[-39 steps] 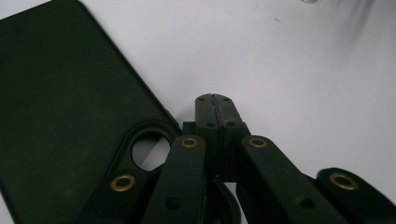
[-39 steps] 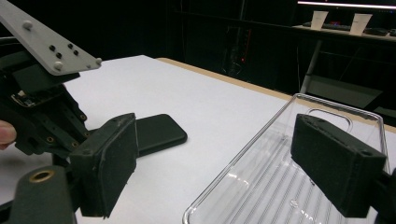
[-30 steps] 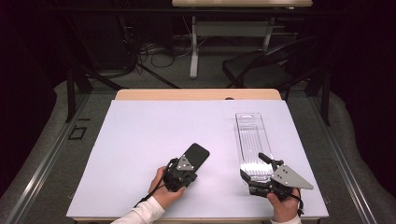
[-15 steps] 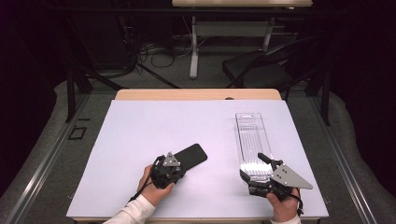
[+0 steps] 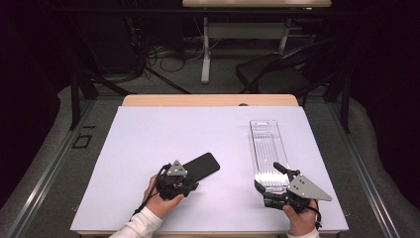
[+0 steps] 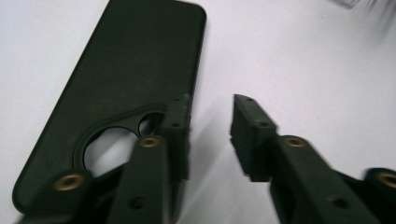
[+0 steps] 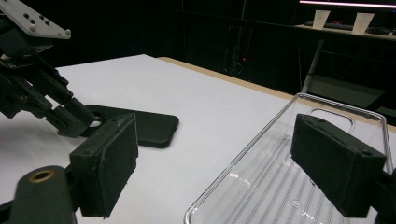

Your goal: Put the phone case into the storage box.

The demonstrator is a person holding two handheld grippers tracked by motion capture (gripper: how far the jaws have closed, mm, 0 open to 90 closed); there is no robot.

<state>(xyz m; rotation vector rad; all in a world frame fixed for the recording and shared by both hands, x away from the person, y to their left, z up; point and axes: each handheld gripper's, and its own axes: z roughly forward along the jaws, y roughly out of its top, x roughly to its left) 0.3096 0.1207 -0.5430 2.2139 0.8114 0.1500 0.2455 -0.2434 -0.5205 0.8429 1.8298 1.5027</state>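
From the high view, the black phone case (image 5: 199,165) lies flat on the white table (image 5: 148,134), left of the middle. Its long side runs slantwise, from near the person up and to the right. The left gripper (image 5: 184,184) sits at the case's near end, so the left hand (image 5: 159,201) is much closer to it than the right one. The clear tray (image 5: 266,153) lies far off to the right, pointing away from the person, and the right gripper (image 5: 270,191) is at its near end.

In the left gripper view, the jaws have just been opening. Nothing is between them but bare table. The case (image 6: 116,93) lies to their left and stretches away, with its camera hole right beside the left jaw.

In the right gripper view, the jaws stand wide, one on each side of the tray's (image 7: 280,172) near end. I cannot tell if they press on it. The black case (image 7: 144,123) lies off to the left, by the other gripper (image 7: 70,122).
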